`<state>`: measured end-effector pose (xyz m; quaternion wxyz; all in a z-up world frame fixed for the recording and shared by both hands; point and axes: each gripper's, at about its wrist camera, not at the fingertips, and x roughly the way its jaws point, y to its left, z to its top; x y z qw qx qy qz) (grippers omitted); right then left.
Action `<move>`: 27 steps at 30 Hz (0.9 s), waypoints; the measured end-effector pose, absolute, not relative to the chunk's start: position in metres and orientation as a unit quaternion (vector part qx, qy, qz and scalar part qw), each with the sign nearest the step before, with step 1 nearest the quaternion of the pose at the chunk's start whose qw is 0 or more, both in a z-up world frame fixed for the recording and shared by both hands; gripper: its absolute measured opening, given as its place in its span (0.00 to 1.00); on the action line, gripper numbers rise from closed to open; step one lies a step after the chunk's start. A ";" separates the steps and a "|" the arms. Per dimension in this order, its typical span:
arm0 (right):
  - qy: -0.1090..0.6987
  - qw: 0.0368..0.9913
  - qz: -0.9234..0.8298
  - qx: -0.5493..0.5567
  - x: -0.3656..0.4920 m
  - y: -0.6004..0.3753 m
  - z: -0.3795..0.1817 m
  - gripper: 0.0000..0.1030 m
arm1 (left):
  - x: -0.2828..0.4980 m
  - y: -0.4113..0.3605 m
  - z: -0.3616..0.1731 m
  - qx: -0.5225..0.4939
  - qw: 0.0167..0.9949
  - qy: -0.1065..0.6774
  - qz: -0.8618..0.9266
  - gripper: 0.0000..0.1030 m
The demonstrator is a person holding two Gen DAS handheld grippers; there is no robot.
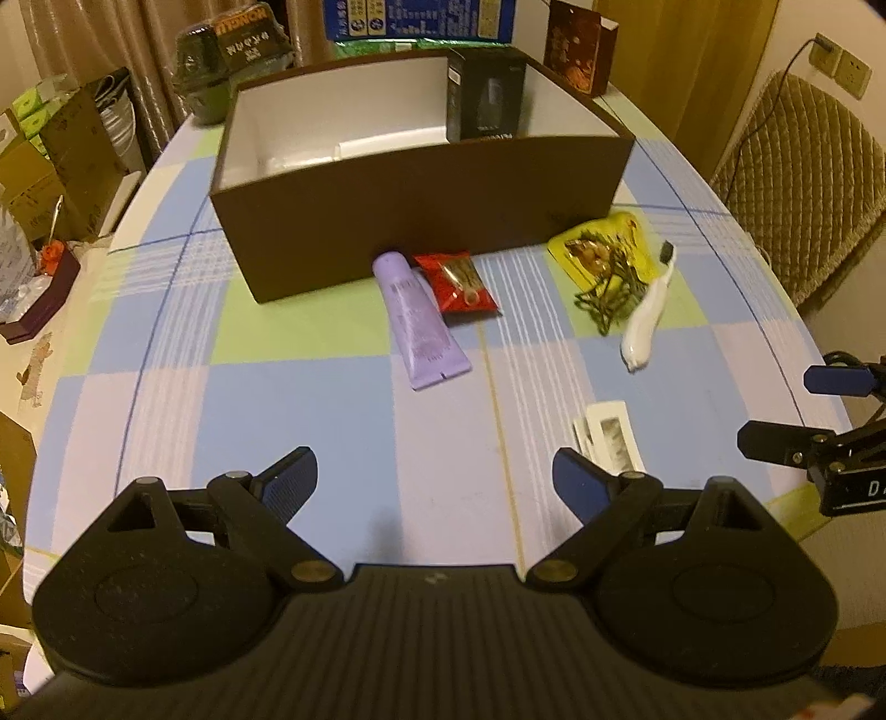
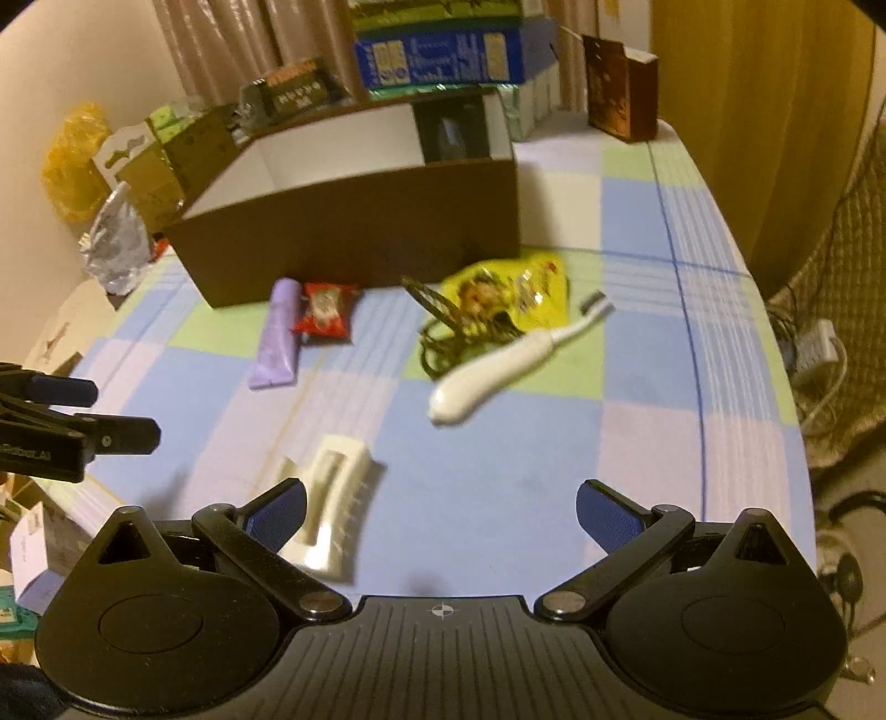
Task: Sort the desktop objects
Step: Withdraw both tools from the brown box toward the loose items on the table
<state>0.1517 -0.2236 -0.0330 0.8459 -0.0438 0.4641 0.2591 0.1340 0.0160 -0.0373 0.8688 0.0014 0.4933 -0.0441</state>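
A brown box [image 1: 421,216] with a white inside stands on the checked tablecloth, with a black carton [image 1: 484,99] in its far right corner. In front of it lie a lilac tube [image 1: 421,321], a red snack packet [image 1: 459,282], a yellow snack packet [image 1: 601,249] under dark hairpins [image 1: 606,299], a white trimmer [image 1: 648,315] and a small white packet [image 1: 609,437]. My left gripper [image 1: 434,487] hovers open over bare cloth, nothing between its fingers. My right gripper [image 2: 440,515] is open too, with the white packet [image 2: 332,509] just beside its left finger [image 2: 277,515] and the trimmer [image 2: 498,365] ahead.
Boxes and cartons crowd the far table edge, among them a brown printed carton [image 1: 578,47] and a blue box [image 2: 443,58]. Cardboard boxes [image 1: 61,160] stand off the table's left side. A quilted chair [image 1: 803,183] sits at the right. The other gripper [image 1: 819,410] shows at each view's side.
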 end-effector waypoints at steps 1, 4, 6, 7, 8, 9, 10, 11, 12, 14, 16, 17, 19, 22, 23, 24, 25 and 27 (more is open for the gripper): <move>0.467 0.845 0.255 -0.044 0.151 -0.226 -0.035 0.98 | 0.133 0.013 -0.039 0.002 0.867 0.495 -0.046 0.87; 0.476 0.844 0.244 -0.042 0.149 -0.235 -0.041 0.98 | 0.132 0.008 -0.043 0.003 0.864 0.501 -0.051 0.87; 0.480 0.843 0.239 -0.040 0.149 -0.239 -0.043 0.98 | 0.132 0.005 -0.046 0.003 0.862 0.505 -0.054 0.87; 0.482 0.842 0.238 -0.040 0.148 -0.241 -0.044 0.98 | 0.132 0.003 -0.047 0.002 0.861 0.506 -0.056 0.87; 0.483 0.842 0.236 -0.040 0.148 -0.243 -0.045 0.98 | 0.132 0.001 -0.049 0.002 0.860 0.508 -0.058 0.87; 0.484 0.842 0.235 -0.040 0.148 -0.244 -0.045 0.98 | 0.132 0.000 -0.049 0.001 0.859 0.509 -0.059 0.87; 0.484 0.842 0.233 -0.039 0.148 -0.246 -0.046 0.98 | 0.133 -0.003 -0.051 0.001 0.858 0.510 -0.061 0.87; 0.485 0.843 0.231 -0.039 0.148 -0.247 -0.047 0.98 | 0.133 -0.004 -0.051 0.002 0.858 0.510 -0.062 0.87; 0.485 0.843 0.229 -0.038 0.148 -0.248 -0.048 0.98 | 0.133 -0.006 -0.052 0.002 0.857 0.511 -0.063 0.87; 0.487 0.844 0.223 -0.036 0.150 -0.252 -0.049 0.98 | 0.134 -0.008 -0.053 0.002 0.856 0.513 -0.067 0.87; 0.489 0.844 0.218 -0.033 0.152 -0.255 -0.051 0.98 | 0.136 -0.011 -0.056 0.001 0.854 0.516 -0.069 0.87; 0.490 0.844 0.215 -0.032 0.154 -0.257 -0.052 0.98 | 0.136 -0.013 -0.058 0.001 0.853 0.517 -0.072 0.87; 0.493 0.844 0.210 -0.030 0.156 -0.260 -0.054 0.98 | 0.137 -0.017 -0.061 0.001 0.850 0.520 -0.076 0.87; 0.498 0.843 0.203 -0.026 0.158 -0.265 -0.058 0.98 | 0.139 -0.024 -0.066 0.002 0.847 0.525 -0.086 0.87; 0.499 0.843 0.201 -0.025 0.159 -0.267 -0.059 0.98 | 0.140 -0.028 -0.068 0.004 0.845 0.526 -0.091 0.87; 0.500 0.842 0.199 -0.024 0.160 -0.268 -0.060 0.98 | 0.140 -0.031 -0.070 0.005 0.844 0.527 -0.096 0.87; 0.502 0.842 0.198 -0.023 0.161 -0.270 -0.061 0.98 | 0.141 -0.035 -0.071 0.006 0.844 0.527 -0.103 0.87; 0.503 0.842 0.194 -0.020 0.163 -0.273 -0.062 0.98 | 0.144 -0.043 -0.074 0.010 0.842 0.527 -0.113 0.87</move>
